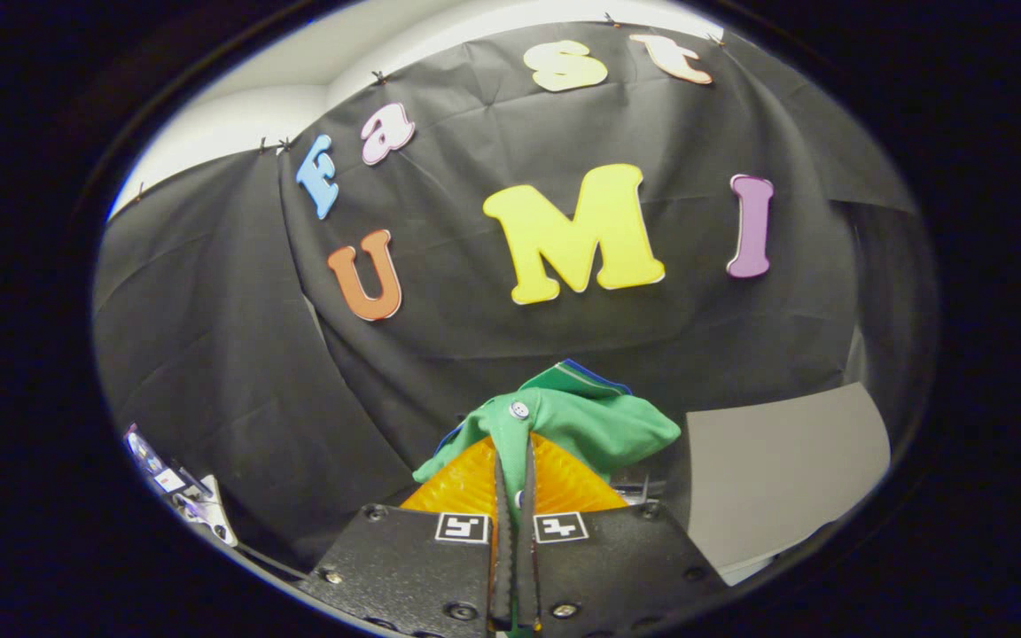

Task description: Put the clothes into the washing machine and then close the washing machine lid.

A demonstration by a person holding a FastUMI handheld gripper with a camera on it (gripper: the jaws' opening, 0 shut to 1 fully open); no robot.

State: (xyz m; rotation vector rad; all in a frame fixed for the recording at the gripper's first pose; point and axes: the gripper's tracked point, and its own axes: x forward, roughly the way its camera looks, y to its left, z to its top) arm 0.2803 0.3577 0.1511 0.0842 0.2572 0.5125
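Both fingers of the gripper (515, 478) pinch a green garment (581, 421).

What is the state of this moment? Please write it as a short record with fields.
held item: green garment, with a white button and a blue-striped edge
claw: closed, both fingers pinching the garment's fabric
item position: lifted, bunched between and just beyond the fingers, in front of the black cloth wall
to one side: pale grey panel, beyond the fingers
to the other side: small white and grey device, too blurred to identify
task stage: garment carried, not yet put in a machine
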